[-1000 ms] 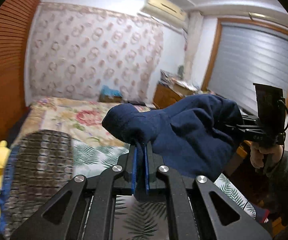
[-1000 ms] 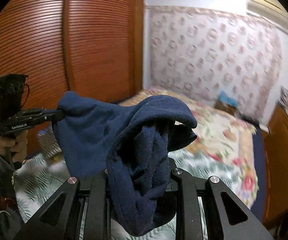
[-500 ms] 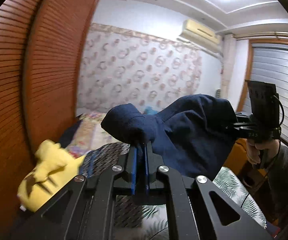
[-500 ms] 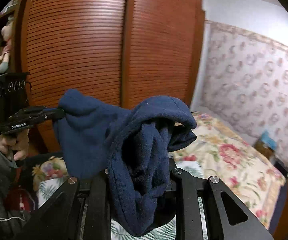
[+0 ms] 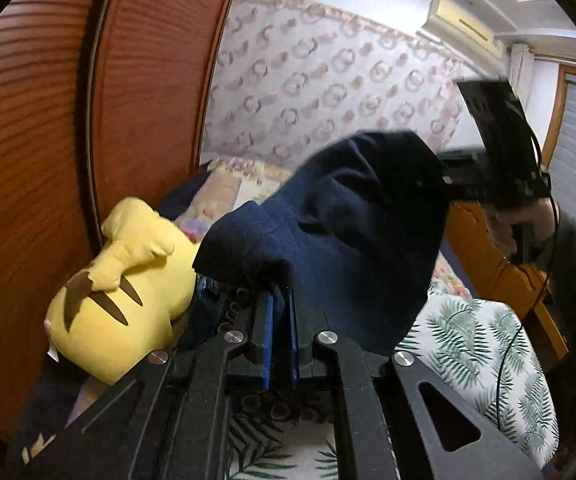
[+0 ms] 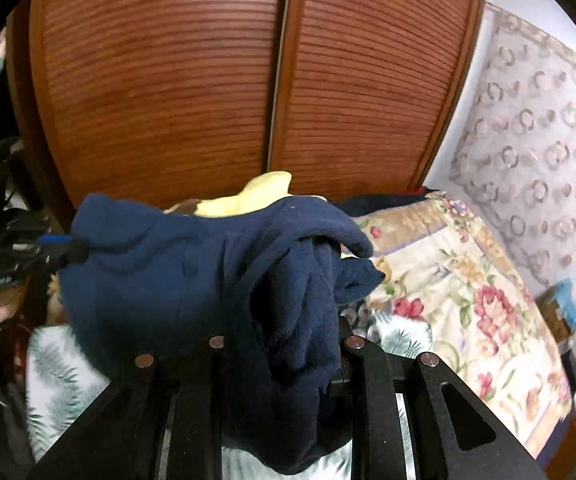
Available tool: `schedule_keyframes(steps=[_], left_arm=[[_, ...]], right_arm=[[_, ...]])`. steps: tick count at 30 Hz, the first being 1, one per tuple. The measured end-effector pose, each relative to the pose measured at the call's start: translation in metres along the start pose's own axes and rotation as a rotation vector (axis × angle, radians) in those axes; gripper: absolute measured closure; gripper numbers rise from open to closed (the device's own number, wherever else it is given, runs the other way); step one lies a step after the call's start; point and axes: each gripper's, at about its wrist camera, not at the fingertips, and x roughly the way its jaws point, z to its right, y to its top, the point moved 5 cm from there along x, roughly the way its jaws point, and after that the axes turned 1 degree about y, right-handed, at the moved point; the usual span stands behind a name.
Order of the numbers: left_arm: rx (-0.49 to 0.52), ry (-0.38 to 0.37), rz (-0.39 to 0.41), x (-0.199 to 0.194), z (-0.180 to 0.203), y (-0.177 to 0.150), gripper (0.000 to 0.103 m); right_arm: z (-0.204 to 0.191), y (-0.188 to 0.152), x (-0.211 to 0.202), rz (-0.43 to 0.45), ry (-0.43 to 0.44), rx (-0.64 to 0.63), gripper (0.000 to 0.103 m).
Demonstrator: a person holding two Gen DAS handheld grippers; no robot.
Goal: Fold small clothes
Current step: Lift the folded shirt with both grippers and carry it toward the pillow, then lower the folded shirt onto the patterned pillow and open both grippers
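Dark navy fleece garment (image 5: pixel 351 232) hangs in the air between both grippers, above the fern-print bedspread (image 5: pixel 483 344), not laid flat anywhere.

Left gripper (image 5: pixel 280 292): jaws nearly together, pinching one thin corner of the fleece. Right gripper (image 6: pixel 288 344): jaws narrow but held apart by a thick bunched wad of the same garment, which drapes down over the fingers.

Risks as I see them:
- The left pinch is on very little cloth, so any tension between the hands could pull it free and the garment would swing off the right side.
- The right wad is several layers. I can't tell which edge is actually gripped, so the fold line may come out skewed.
- The yellow plush toy with brown stripes (image 5: pixel 120 280) sits just beside the drop zone, against the slatted wooden wardrobe door (image 6: pixel 248 80). The fleece could land on it and bunch up.
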Motion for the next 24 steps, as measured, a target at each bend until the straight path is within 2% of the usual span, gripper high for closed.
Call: schedule_keyframes(steps=[3, 7, 9, 11, 14, 17, 18, 19, 21, 24], left_arm=[[-0.009, 0.007, -0.028, 0.015, -0.004, -0.008, 0.096], [-0.009, 0.039, -0.052, 0.029, -0.009, -0.015, 0.096], [-0.021, 0.039, -0.071, 0.034, -0.011, -0.021, 0.096], [-0.02, 0.044, -0.091, 0.039, -0.011, -0.027, 0.096], [-0.024, 0.042, -0.099, 0.042, -0.009, -0.033, 0.095], [-0.014, 0.059, -0.081, 0.039, -0.011, -0.035, 0.08], [-0.014, 0.055, -0.079, 0.038, -0.012, -0.036, 0.072], [-0.013, 0.047, -0.076, 0.036, -0.012, -0.037, 0.063], [-0.005, 0.053, -0.064, 0.032, -0.013, -0.037, 0.053], [0.014, 0.052, -0.04, 0.025, -0.011, -0.038, 0.025]], right_arm=[[0.002, 0.024, 0.044, -0.004, -0.012, -0.025, 0.079], [0.016, 0.03, 0.072, 0.041, -0.053, 0.06, 0.075], [-0.001, 0.021, 0.072, 0.065, -0.096, 0.119, 0.058], [0.004, 0.015, 0.071, 0.097, -0.142, 0.178, 0.046], [0.002, 0.013, 0.058, 0.178, -0.215, 0.237, 0.037], [-0.017, 0.001, 0.057, 0.182, -0.155, 0.231, 0.037], [-0.025, -0.003, 0.061, 0.174, -0.133, 0.219, 0.037], [-0.032, -0.007, 0.067, 0.162, -0.112, 0.21, 0.037], [-0.039, -0.014, 0.088, 0.125, -0.08, 0.215, 0.037], [-0.037, -0.018, 0.129, 0.075, -0.083, 0.243, 0.037]])
